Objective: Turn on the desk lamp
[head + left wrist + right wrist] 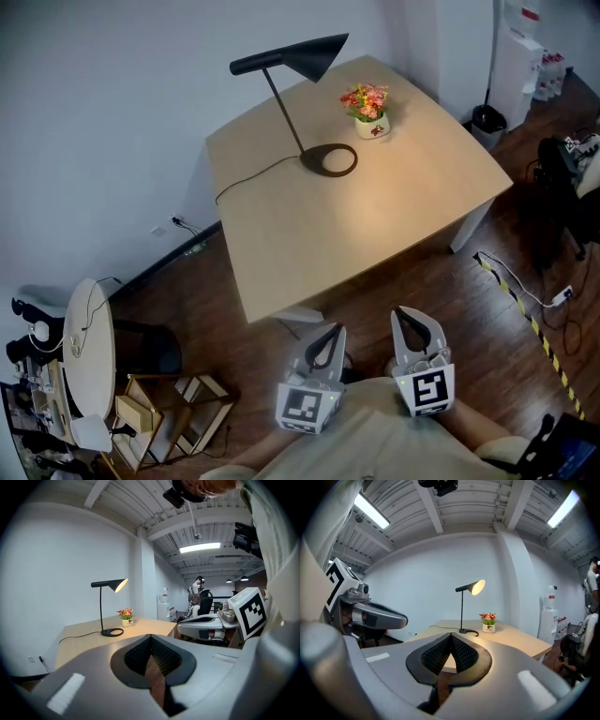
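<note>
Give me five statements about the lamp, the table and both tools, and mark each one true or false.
1. The desk lamp is lit. True: its shade glows.
2. The flower pot stands on the floor. False: it stands on the table, beside the lamp's ring base.
3. The left tool grips the lamp's cord. False: its jaws are together on nothing, and it is held off the table, close to the person's body.
4. The right tool has its jaws together and holds nothing. True.
5. The lamp's cord runs from the base to the table's edge on the wall side. True.
</note>
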`<act>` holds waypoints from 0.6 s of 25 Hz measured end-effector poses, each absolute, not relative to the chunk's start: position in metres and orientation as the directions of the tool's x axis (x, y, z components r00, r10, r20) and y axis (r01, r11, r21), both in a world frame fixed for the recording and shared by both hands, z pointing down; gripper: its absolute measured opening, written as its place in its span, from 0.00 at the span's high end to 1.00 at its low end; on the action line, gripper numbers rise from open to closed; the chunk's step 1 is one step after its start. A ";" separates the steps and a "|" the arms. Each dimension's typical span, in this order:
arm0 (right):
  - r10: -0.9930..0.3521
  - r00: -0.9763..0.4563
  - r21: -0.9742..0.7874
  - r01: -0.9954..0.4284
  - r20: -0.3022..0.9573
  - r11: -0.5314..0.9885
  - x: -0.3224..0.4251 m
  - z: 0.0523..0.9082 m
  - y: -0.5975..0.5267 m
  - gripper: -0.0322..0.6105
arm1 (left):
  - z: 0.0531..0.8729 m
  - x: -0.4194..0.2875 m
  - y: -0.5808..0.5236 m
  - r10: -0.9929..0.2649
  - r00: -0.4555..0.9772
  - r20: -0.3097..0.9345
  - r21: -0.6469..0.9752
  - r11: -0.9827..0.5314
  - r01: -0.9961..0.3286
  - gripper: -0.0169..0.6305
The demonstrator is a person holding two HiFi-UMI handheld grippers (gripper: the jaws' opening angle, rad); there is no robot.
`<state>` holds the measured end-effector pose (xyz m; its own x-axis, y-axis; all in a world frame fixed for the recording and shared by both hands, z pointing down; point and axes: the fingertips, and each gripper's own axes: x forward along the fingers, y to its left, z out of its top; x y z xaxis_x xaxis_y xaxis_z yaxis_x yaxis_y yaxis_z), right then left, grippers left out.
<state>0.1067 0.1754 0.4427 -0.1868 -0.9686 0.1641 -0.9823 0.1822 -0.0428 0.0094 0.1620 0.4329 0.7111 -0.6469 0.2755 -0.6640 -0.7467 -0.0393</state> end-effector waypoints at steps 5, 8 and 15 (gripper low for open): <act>-0.969 -0.182 -0.013 -0.983 0.164 0.182 0.095 0.437 0.173 0.95 | 0.432 -0.004 0.158 -0.648 0.717 0.257 -0.018 -0.745 -0.667 0.98; -0.972 -0.172 0.001 -0.985 0.162 0.175 0.087 0.432 0.175 0.95 | 0.431 -0.012 0.156 -0.646 0.723 0.244 -0.012 -0.748 -0.664 0.98; -0.946 -0.191 0.043 -0.977 0.262 0.209 0.054 0.443 0.174 0.95 | 0.436 -0.040 0.146 -0.644 0.732 0.222 0.036 -0.745 -0.666 0.98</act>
<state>0.0541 0.1745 0.4432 -0.1907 -0.9462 0.2616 -0.9770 0.2089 0.0435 -0.0399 0.1461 0.4359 0.7318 -0.6443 0.2223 -0.6664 -0.7447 0.0355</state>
